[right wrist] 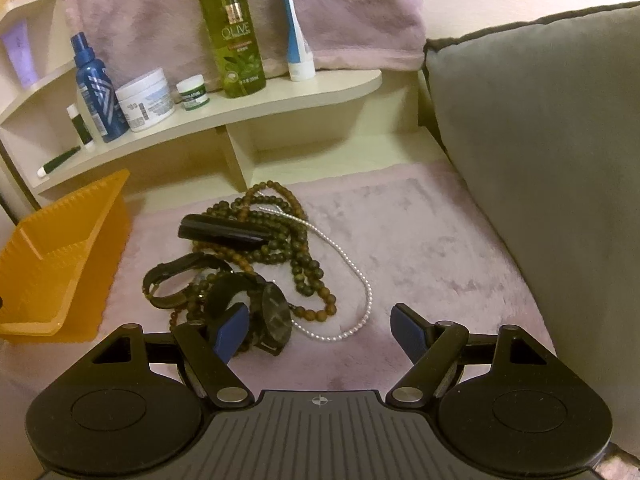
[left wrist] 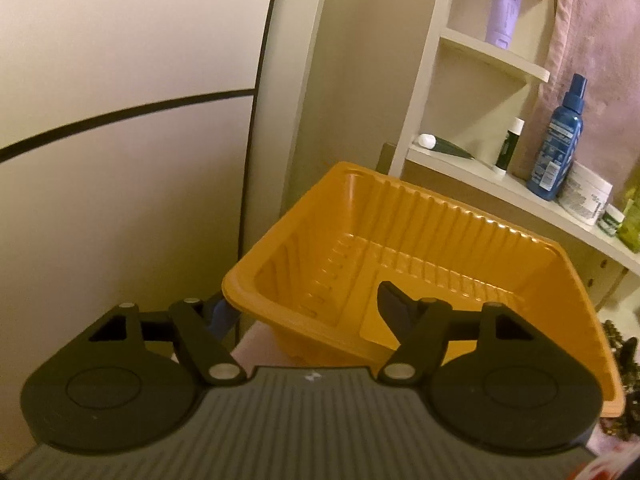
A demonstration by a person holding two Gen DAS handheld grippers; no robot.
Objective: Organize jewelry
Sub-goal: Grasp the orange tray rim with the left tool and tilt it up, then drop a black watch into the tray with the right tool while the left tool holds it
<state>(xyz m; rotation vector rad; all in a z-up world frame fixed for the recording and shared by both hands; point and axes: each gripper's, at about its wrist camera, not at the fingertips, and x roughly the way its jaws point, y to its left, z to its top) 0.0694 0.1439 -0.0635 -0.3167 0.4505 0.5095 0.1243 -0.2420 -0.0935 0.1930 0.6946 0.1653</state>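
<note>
- Right claw (right wrist: 320, 330) sits nearest the lens, fingers spread wide, nothing between them, hovering over the pink fuzzy mat (right wrist: 420, 248).
- Its left blue pad (right wrist: 231, 330) overlaps the black watch (right wrist: 256, 312) in the view; contact, I cannot tell.
- Jewelry pile lies on the mat just ahead of my right claw: the watch with a round dark face, a second dark band (right wrist: 172, 284) to its left, brown bead strands (right wrist: 276, 236) tangled behind, a pearl strand (right wrist: 352, 280) curving to the right, a black oblong piece (right wrist: 224, 232) lying on the beads.
- Left claw (left wrist: 310, 312) is spread too: one finger (left wrist: 394, 314) inside the orange tray (left wrist: 420, 240), the other outside its near-left wall. Wall sits between them; whether they touch it, cannot tell.
- Tray looks tilted in the left view; in the right view it sits left of the pile, apart from it.
- Shelf (right wrist: 280, 98) behind the pile holds a green olive bottle (right wrist: 234, 32), blue spray bottle (right wrist: 96, 88), white jar (right wrist: 146, 100), small green-label jar (right wrist: 193, 92), white-blue tube (right wrist: 294, 28).
- Grey cushion (right wrist: 540, 160) on the right.
</note>
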